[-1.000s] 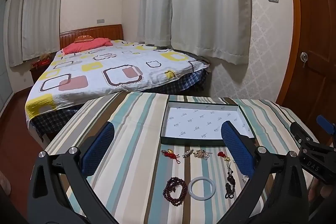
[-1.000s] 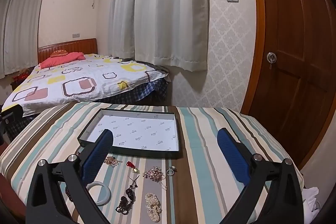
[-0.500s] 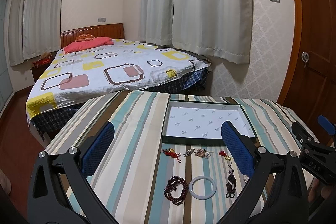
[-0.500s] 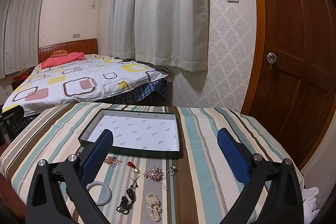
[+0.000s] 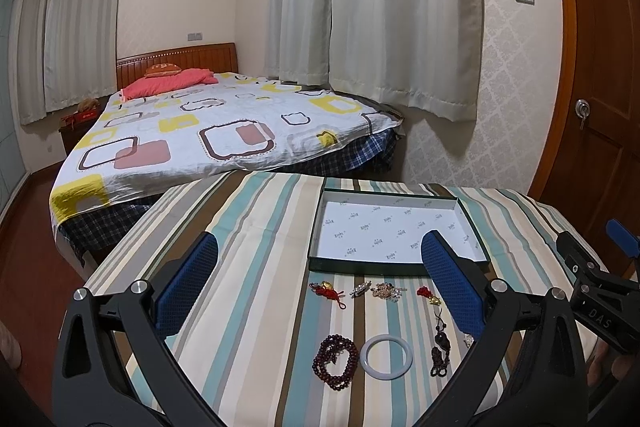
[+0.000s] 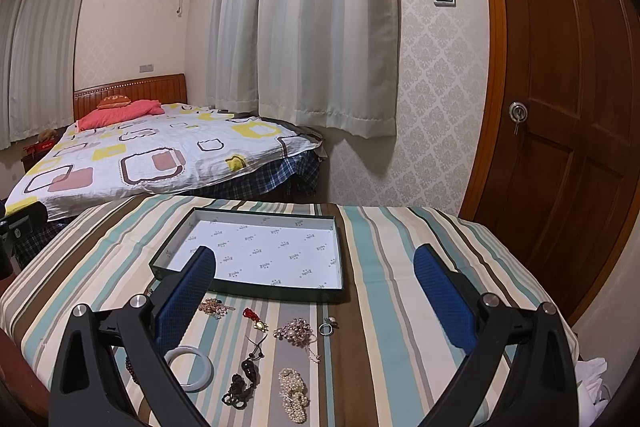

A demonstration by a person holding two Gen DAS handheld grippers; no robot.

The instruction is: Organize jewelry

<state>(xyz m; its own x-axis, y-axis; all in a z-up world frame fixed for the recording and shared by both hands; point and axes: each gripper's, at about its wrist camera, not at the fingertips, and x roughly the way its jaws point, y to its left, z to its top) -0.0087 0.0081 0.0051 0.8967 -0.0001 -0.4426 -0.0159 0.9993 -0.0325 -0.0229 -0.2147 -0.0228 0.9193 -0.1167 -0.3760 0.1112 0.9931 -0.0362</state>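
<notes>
The left tool (image 5: 320, 283) hangs above the striped counter (image 5: 248, 227) with its blue-padded fingers (image 5: 188, 283) spread wide and nothing between them; the right tool (image 6: 316, 291) is likewise released and empty over the same cloth. Toward the far side of the counter lies a shallow dark green tray (image 6: 340, 255) with a white printed lining, holding nothing. The jewelry lies loose on the cloth just near of the tray. In the left wrist view, a row close to the tray's near wall runs left to right: a red knotted charm (image 5: 328, 291), a small silver brooch (image 5: 360, 287), a pinkish cluster brooch (image 5: 387, 291) and a red and gold charm (image 5: 427, 295). Nearer still sit a dark red bead bracelet (image 5: 335, 355), a white bangle (image 5: 386, 355) just right of it, and a dark corded pendant (image 5: 441, 347) right of the bangle. The right wrist view adds a pink crystal brooch (image 6: 295, 331), a silver ring (image 6: 326, 327) just right of it, and a heap of pearl strands (image 6: 294, 393) at the near edge. A bed (image 6: 152, 155) with a patterned cover stands beyond the counter, with white curtains (image 6: 320, 27) behind it and a wooden door (image 6: 568, 87) to the right.
</notes>
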